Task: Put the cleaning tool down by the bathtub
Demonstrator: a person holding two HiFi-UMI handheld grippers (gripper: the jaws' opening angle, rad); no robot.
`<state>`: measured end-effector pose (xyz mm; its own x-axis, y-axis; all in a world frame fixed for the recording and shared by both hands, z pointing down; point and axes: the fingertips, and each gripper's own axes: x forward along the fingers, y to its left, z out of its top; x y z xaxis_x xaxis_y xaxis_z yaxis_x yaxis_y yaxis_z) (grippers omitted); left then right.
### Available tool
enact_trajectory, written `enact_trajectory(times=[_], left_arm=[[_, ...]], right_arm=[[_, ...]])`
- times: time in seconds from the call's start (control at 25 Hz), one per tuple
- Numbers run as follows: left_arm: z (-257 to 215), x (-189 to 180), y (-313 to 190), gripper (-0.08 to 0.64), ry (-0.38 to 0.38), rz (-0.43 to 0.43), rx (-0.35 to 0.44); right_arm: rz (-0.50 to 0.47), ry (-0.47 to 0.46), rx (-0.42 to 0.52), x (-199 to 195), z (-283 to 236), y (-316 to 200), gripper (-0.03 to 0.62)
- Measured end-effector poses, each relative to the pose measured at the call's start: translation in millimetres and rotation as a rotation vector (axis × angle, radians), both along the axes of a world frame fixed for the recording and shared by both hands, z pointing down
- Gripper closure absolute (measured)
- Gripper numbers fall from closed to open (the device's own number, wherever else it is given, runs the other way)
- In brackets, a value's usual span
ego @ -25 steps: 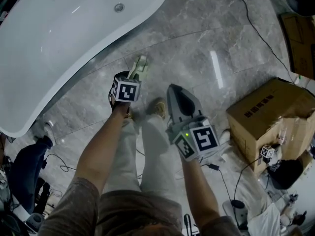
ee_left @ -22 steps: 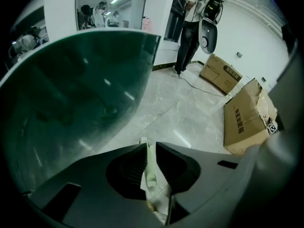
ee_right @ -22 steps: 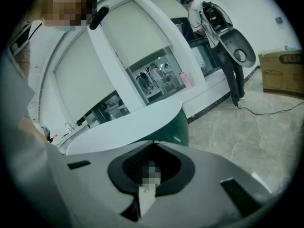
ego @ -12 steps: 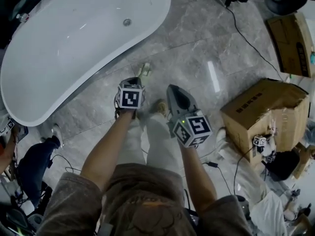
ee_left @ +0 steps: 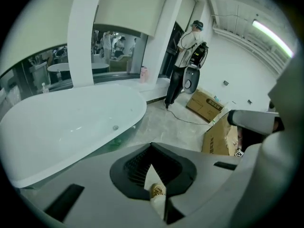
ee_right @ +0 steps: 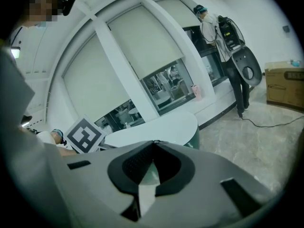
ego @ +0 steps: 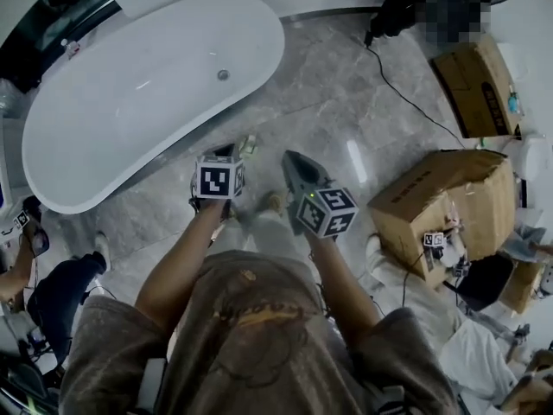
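Jaws pressed together, empty, on my left gripper [ee_left: 152, 145] and right gripper [ee_right: 153, 143]; cleaning tool [ego: 249, 144] by bathtub [ego: 130, 102] looks light, soft: I'd pinch mid-body.

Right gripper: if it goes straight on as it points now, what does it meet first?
Probably the white oval bathtub, seen just past the tip of the right gripper, though depth is unclear.

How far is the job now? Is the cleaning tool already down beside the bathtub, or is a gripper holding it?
Done, it seems: a small pale object, probably the cleaning tool, lies on the floor close to the bathtub, apart from both grippers. In hand: nothing; the left gripper and the right gripper are shut and empty. Left: nothing that I can see.
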<state>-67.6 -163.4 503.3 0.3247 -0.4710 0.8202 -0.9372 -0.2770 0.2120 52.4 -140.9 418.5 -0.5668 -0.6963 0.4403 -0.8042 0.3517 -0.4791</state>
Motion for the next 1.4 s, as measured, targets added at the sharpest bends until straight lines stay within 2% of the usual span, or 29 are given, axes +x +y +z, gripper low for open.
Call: enact_trajectory(times=[0.16, 0.4, 0.68, 0.92, 1.12, 1.4], left_arm=[[-50, -6, 7, 0.555, 0.044, 0.013, 0.074], [-127, 7, 24, 0.555, 0.114, 0.078, 0.2], [-199, 16, 59, 0.555, 0.193, 0.24, 0.304], [-257, 9, 77, 0.555, 0.256, 0.303, 0.502], [-285, -2, 80, 0.555, 0.293, 0.323, 0.641], [-291, 9, 85, 0.555, 0.351, 0.326, 0.696]], right_arm=[[-0.041, 0.001, 0.029, -19, -31, 9, 0.595], [-0.102, -0.023, 0.086, -31, -79, 29, 0.595], [-0.16, -0.083, 0.211, -41, -144, 47, 0.595], [-0.243, -0.136, 0.366, -52, -199, 71, 0.595], [-0.285, -0.225, 0.453, -56, -228, 78, 0.595], [-0.405, -0.316, 0.518, -56, -237, 96, 0.597]])
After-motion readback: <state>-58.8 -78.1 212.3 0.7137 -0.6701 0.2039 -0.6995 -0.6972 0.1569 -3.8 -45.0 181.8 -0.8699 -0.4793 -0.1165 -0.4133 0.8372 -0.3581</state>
